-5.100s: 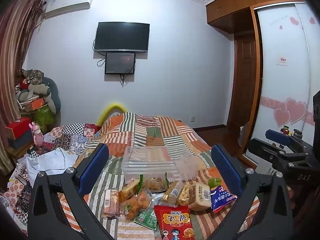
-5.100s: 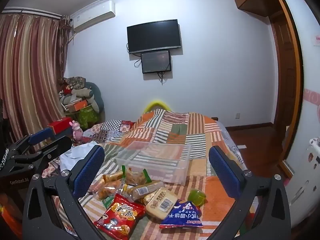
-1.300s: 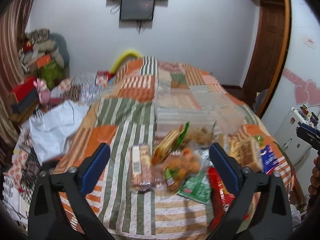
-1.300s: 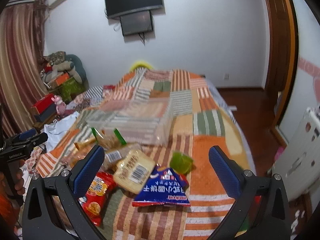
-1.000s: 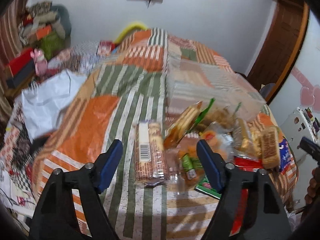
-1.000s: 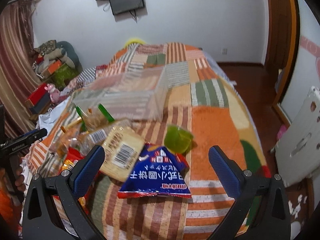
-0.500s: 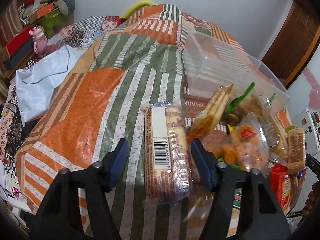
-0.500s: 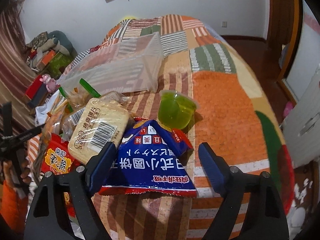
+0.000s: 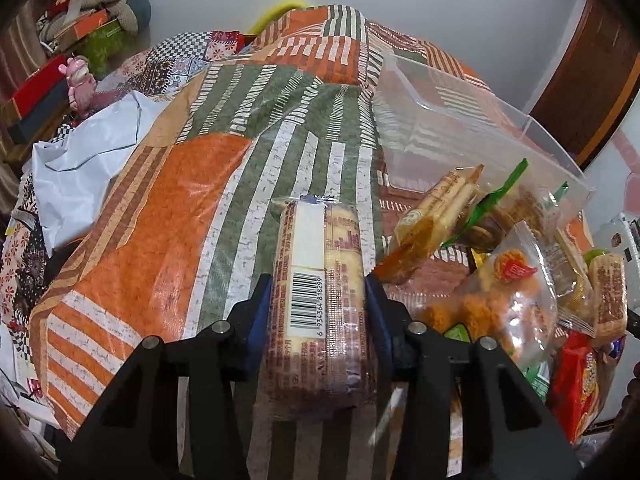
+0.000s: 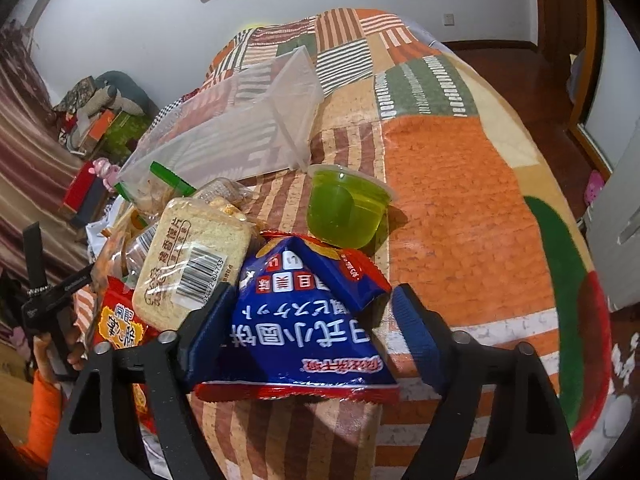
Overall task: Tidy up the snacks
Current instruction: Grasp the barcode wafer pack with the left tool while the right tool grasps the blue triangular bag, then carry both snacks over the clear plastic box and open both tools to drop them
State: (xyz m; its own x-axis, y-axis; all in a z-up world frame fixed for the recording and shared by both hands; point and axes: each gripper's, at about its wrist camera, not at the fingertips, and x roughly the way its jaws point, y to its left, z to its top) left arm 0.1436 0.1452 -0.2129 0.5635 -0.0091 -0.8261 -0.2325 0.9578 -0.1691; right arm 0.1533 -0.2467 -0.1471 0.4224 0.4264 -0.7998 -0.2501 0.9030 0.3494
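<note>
My left claw is clamped on the long biscuit pack: both blue pads press its two long sides, near the barcode end, so the pack should not bend or slip when I lift it. It lies on the striped bed cover, just left of the snack pile. My right claw stands around the blue snack bag, the left pad touching it, the right one a little apart, so it is not closed yet. The green jelly cup sits just behind this bag. The clear plastic box waits open beyond the pile; I judge both items must go there.
</note>
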